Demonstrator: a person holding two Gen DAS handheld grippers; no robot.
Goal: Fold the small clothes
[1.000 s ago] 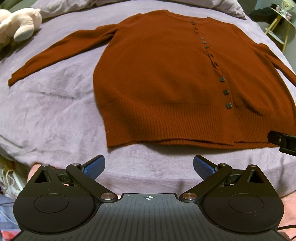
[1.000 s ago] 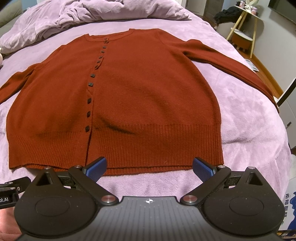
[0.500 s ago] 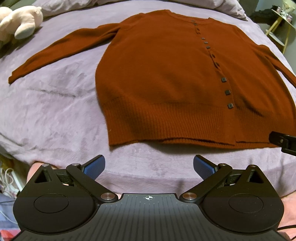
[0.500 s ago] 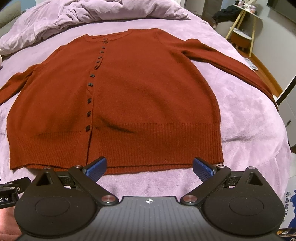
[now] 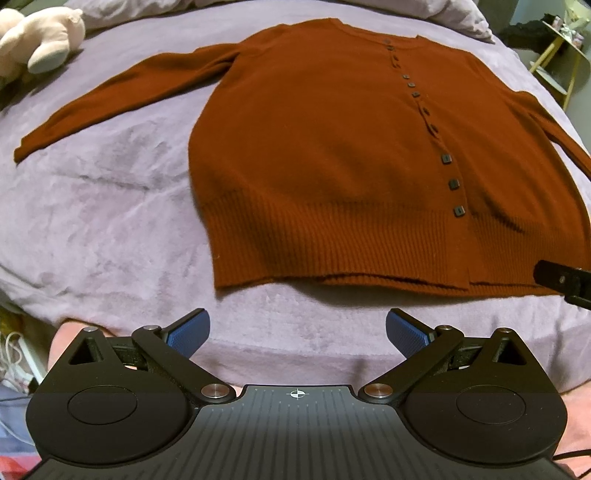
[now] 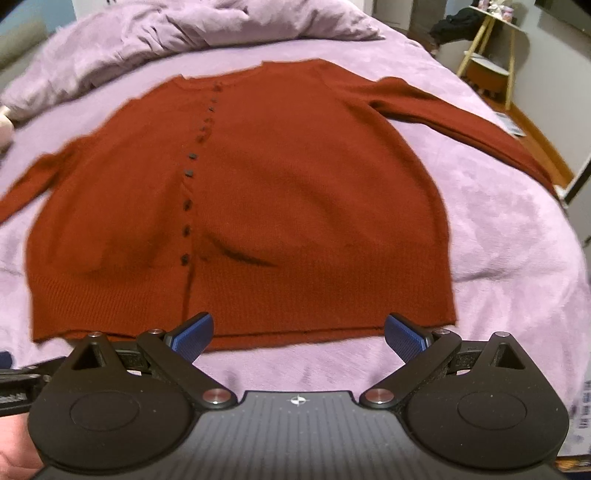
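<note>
Lilac plush bedding [image 5: 110,221] covers the whole surface, with a rumpled duvet [image 6: 184,33] of the same colour heaped at the far end. At the far left of the left wrist view a cream stuffed toy [image 5: 40,37] lies on the cover, well apart from the garment. Next comes the rust-brown cardigan [image 5: 332,147], spread flat and face up, buttoned down the front with small dark buttons [image 5: 446,158]; its left sleeve [image 5: 110,96] stretches out toward the left edge of the bed, and its ribbed hem [image 5: 332,258] lies nearest the cameras. The left gripper [image 5: 297,332] hovers above bare bedding just short of the hem, its blue-padded fingers [image 5: 188,332] spread wide with nothing between them. At the right edge of that view a black part of the other tool pokes in over the hem's corner.

In the right wrist view, which is somewhat blurred, the right gripper [image 6: 299,336] is likewise released and empty, its pads [image 6: 404,338] level with the hem line and not touching it as far as can be told. Further right, the cardigan's other sleeve [image 6: 461,118] runs out toward the bed's edge. Beyond that, a yellow-legged side table [image 6: 491,55] stands by the wall
</note>
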